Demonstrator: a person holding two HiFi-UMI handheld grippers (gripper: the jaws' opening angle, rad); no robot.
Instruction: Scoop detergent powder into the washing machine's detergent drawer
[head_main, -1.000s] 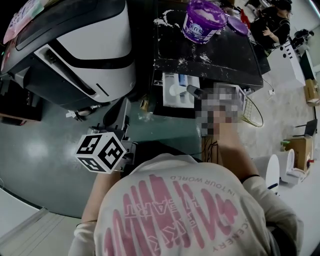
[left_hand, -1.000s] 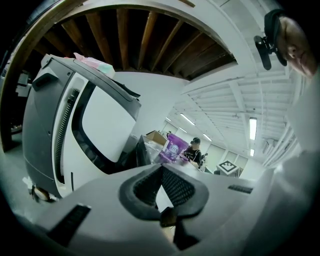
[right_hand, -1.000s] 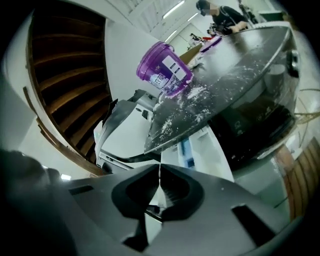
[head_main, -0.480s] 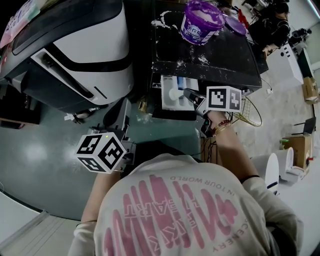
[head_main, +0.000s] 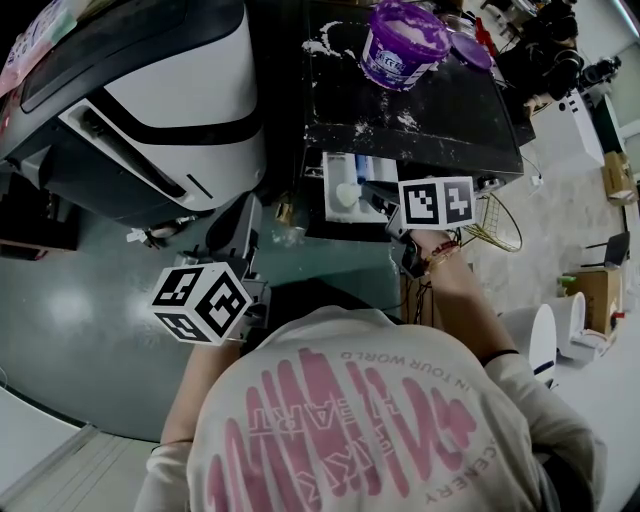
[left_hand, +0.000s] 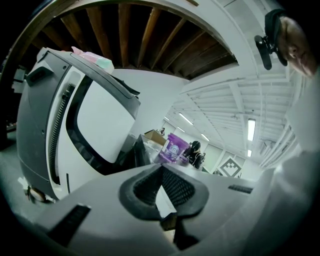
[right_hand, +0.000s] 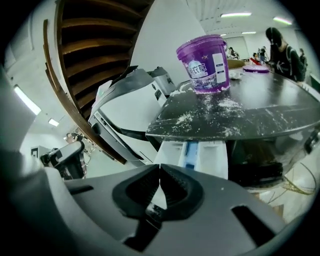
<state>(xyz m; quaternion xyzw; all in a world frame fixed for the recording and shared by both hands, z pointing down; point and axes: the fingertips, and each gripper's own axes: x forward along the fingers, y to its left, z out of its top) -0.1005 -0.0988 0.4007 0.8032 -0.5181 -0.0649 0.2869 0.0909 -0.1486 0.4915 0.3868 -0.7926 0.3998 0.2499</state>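
R tongs (right_hand: 160, 170): closed, pads together, nothing seen btwn them; in head view the tips sit at the drawer's front-right corner, angled down.
L tongs (left_hand: 162, 167): closed, pads meet at the tip; held low-left in head view, well apart from the drawer, beside the white machine (head_main: 170, 100).
Drawer (head_main: 352, 183): pulled out from under the worktop's front edge; white w/ blue section in the middle; a white lump lies in the left part.
Tub (head_main: 403, 45): purple, open, upright at the back of the worktop, well apart from the drawer; white powder inside.
Lid (head_main: 478, 52): purple, flat on the worktop just right of the tub.
Worktop (head_main: 470, 120): dark; spilt powder (right_hand: 220, 107) scattered over it, thickest nr the tub.
Person: white top w/ pink print, fills bottom of head view.
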